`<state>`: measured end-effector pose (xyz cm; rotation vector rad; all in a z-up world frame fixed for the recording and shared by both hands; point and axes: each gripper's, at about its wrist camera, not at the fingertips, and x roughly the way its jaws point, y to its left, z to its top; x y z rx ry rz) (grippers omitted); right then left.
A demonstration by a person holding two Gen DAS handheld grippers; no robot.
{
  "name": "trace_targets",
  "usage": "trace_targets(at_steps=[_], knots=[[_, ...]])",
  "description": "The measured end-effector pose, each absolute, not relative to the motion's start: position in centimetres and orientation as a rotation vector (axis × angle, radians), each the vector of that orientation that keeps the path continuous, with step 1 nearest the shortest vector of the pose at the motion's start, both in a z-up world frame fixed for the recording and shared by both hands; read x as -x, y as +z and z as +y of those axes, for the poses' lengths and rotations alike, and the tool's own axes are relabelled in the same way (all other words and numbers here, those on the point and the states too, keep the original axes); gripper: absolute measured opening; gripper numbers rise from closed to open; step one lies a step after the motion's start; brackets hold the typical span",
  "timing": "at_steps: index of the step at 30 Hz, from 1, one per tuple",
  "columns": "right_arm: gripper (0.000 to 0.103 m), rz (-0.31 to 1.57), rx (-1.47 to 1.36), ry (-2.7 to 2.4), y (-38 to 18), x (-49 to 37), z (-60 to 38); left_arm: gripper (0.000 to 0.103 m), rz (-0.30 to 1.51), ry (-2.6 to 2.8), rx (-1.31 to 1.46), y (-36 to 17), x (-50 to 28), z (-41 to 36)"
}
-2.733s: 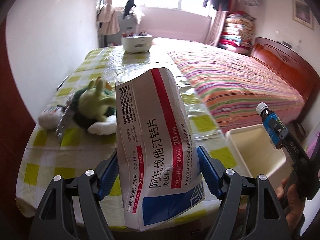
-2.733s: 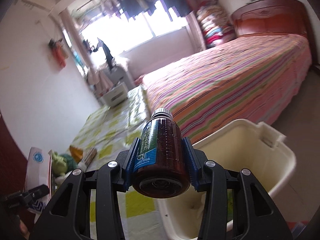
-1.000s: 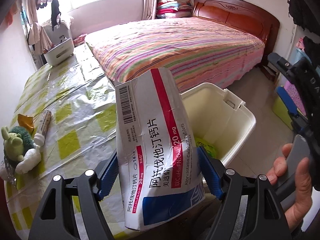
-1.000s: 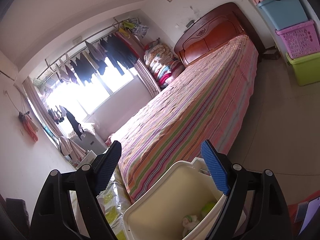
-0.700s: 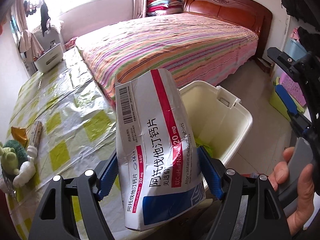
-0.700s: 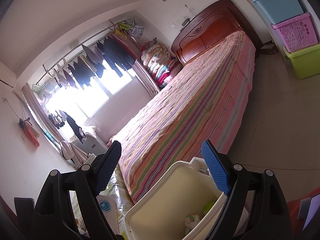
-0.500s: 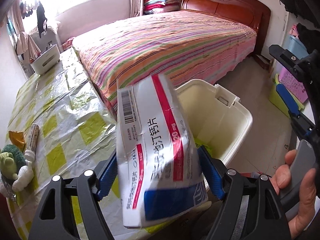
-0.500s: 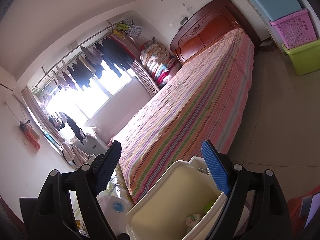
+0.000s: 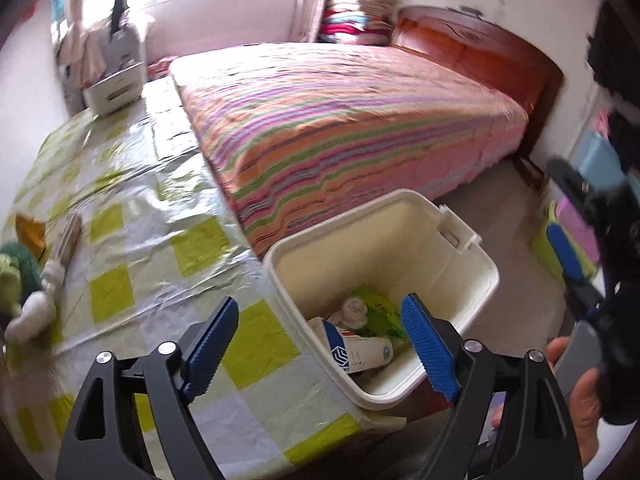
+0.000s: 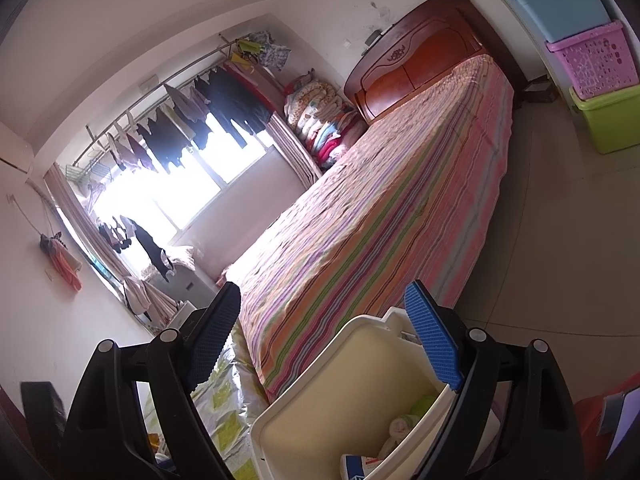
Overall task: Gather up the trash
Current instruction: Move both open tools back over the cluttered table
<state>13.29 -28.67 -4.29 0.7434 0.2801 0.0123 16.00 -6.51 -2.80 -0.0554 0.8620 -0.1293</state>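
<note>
Left gripper (image 9: pixel 316 316): jaws opening wide, nothing between the pads, above the bin.
Right gripper (image 10: pixel 324 312): jaws spread wide, holding nothing; a hand (image 9: pixel 576 396) grips its handle.
Box (image 9: pixel 356 350): lies inside the bin among other trash.
Bin (image 9: pixel 460 264): cream, beside the table's (image 9: pixel 132 240) edge, near the bed (image 9: pixel 340 120).
Table: checked cloth, a tube (image 9: pixel 60 248) and plush toy (image 9: pixel 16 280) at its left.

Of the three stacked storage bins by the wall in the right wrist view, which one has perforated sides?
The pink basket in the middle; the blue bin above and the green bin below have solid walls.
</note>
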Motion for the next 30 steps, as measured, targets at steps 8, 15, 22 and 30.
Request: trace_targets(at_steps=[8, 15, 22, 30], knots=[[0.092, 0.308, -0.713, 0.054, -4.0, -13.9, -27.1, 0.084, 0.734, -0.036, 0.069, -0.4, -13.5, -3.4], [0.097, 0.346, -0.628, 0.162, -3.3, -14.9, -23.9, 0.095, 0.559, 0.022, 0.153, 1.1, -9.7, 1.8], [0.097, 0.319, -0.568, 0.31, -2.0, -14.5, -19.8, 0.095, 0.508, 0.124, 0.168, 1.2, -6.5, 7.6], [0.097, 0.431, -0.427, 0.569, -2.0, -15.6, -10.5, 0.095, 0.519, 0.29, 0.229, 0.4, -2.2, 14.6]])
